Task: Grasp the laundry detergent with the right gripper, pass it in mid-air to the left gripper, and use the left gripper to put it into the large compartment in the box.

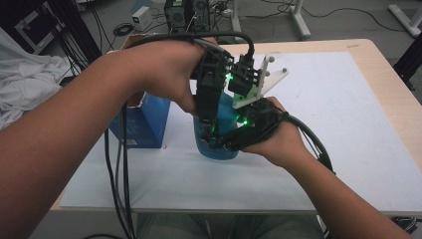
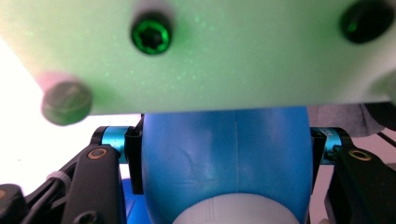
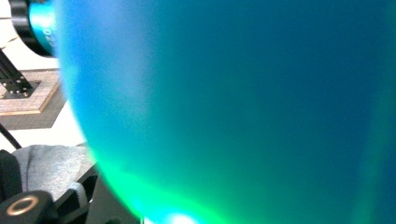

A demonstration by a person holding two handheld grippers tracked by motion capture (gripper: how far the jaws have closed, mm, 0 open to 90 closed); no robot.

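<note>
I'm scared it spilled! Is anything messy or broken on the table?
Nothing looks spilled or broken. The blue bottle stands upright on the white mat, held by the left gripper near its top and the right gripper at its side. The blue box beside it stands upright.

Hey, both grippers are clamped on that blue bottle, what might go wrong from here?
The left gripper and right gripper crowd one blue bottle, so twisting could make them collide. The blue box stands close beside it and might be knocked over. The trailing cables could snag.
</note>
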